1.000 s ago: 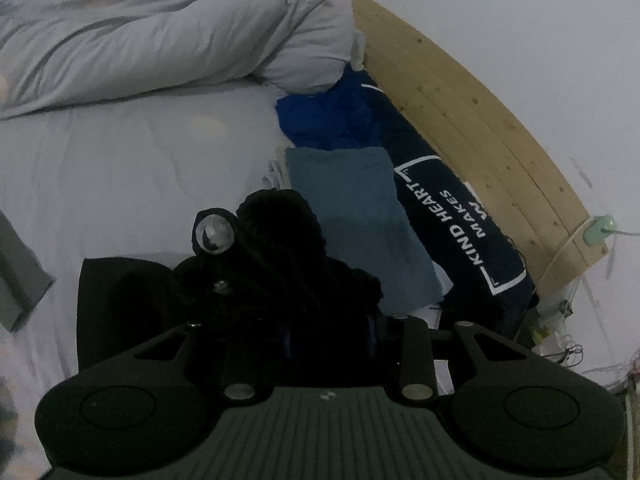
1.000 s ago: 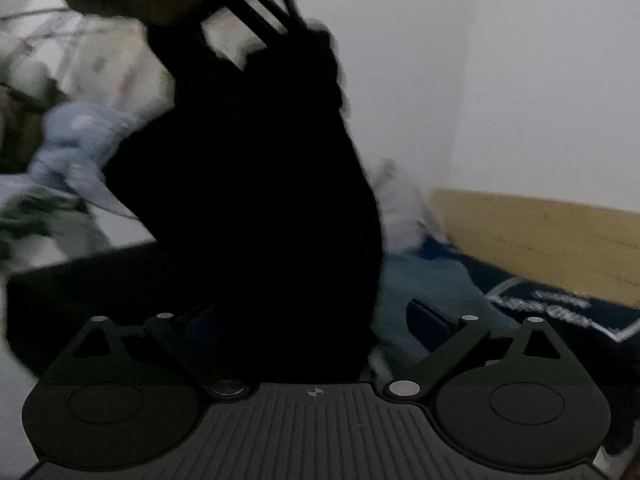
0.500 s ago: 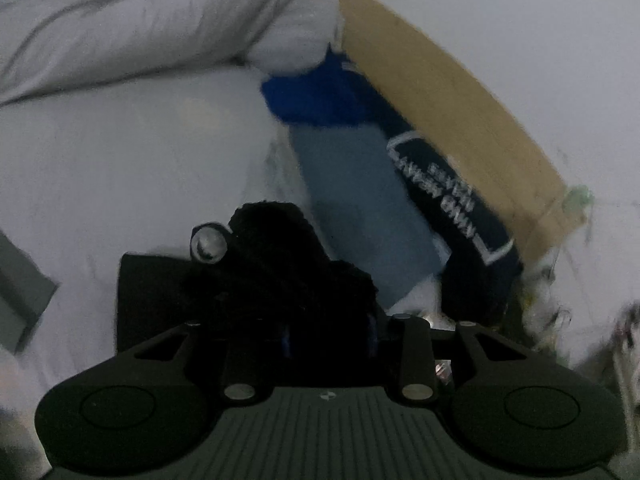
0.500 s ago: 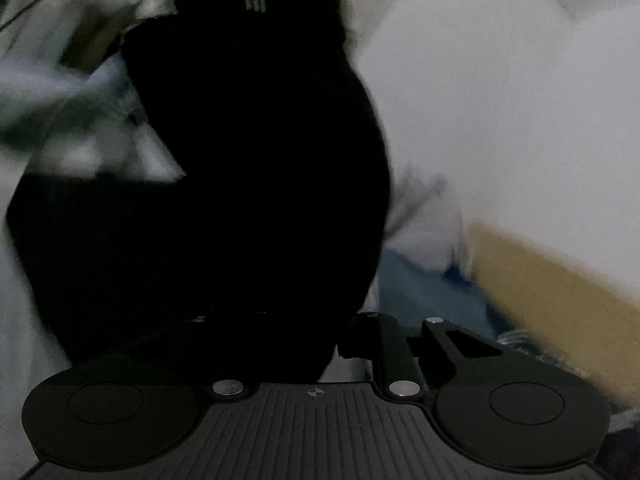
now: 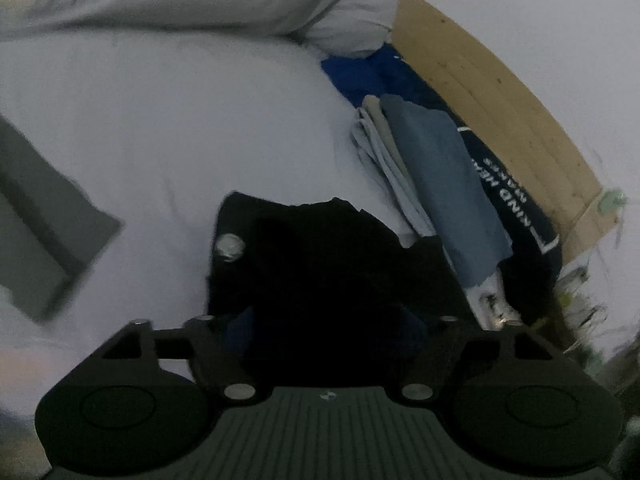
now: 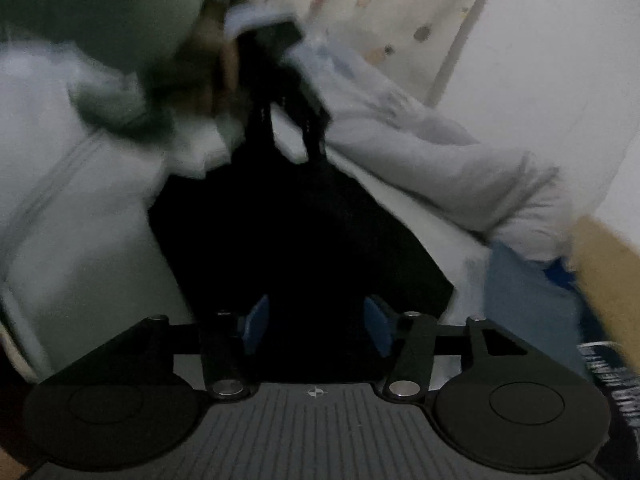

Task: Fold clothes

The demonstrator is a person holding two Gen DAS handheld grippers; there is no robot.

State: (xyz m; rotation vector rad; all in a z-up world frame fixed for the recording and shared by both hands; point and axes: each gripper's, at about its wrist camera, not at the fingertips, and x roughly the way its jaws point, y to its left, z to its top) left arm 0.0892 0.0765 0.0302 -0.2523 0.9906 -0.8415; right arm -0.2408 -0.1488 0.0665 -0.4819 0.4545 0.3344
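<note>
The black garment [image 5: 320, 264] lies on the bed [image 5: 200, 128] just ahead of both grippers. The right gripper [image 6: 316, 324] stands wide, blue pads [image 6: 256, 324] apart over the cloth, gripping nothing. The left gripper [image 5: 324, 320] is buried in dark fabric — I cannot tell whether it is clamped. Best to lay the fold flat, square its edges and press out bulges — before moving it toward the folded pile [image 5: 440, 176] to the left gripper's right.

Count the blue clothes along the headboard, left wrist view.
3. A slate-blue folded piece tops the stack beside the black garment; a navy printed one lies along the headboard; a royal-blue one sits by the pillow. More may be hidden underneath.
</note>
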